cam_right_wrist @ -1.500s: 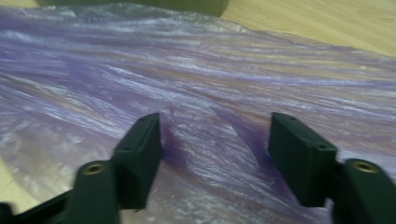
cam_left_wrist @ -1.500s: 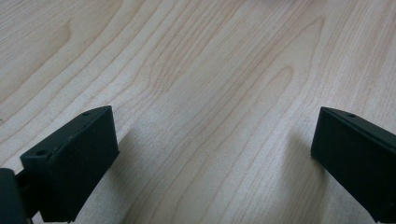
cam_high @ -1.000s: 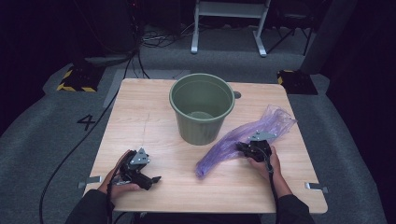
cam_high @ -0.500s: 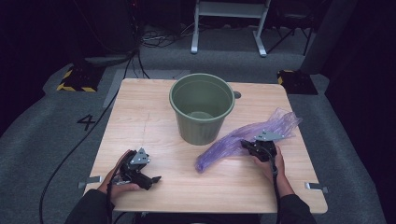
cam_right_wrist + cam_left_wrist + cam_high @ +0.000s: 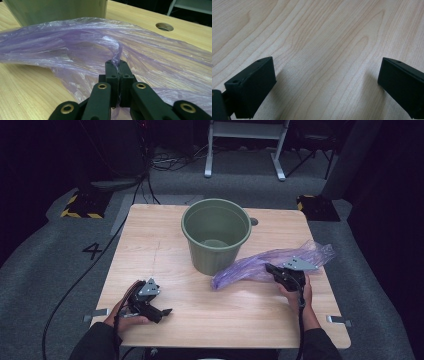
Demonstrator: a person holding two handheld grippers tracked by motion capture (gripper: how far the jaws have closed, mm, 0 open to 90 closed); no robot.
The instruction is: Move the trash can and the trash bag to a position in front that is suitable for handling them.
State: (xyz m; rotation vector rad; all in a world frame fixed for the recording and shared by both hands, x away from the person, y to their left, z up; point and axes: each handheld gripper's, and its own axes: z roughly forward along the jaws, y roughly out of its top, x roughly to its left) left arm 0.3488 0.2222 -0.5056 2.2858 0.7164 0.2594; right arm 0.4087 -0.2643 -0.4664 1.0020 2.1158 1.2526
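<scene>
Between the right gripper's (image 5: 119,65) jaws, pressed tight together, a thin fold of the purple plastic bag (image 5: 75,42) is pinched, so the step in hand looks like the first lift of the liner off the desk (image 5: 27,85). Just past the jaw tips the film rises in a small ridge where it is gathered, then spreads flat to either side, crinkled and translucent, with most of its length lying across the wood. Beyond the bag, farther ahead of the jaws, the wall of the green bucket (image 5: 55,10) stands upright, apart from the pinched fold though the bag's far end runs up close beside its base in the high view (image 5: 215,282). The left gripper (image 5: 159,310) rests low near the desk's front edge, well apart from bag and bucket, its jaws spread wide with only bare wood grain between them. The next move, as I judge it, calls for raising the pinched film clear of the desk and bringing the left jaws across to catch the bag's mouth, since one grip alone will not open it over the bucket's rim (image 5: 216,206).
</scene>
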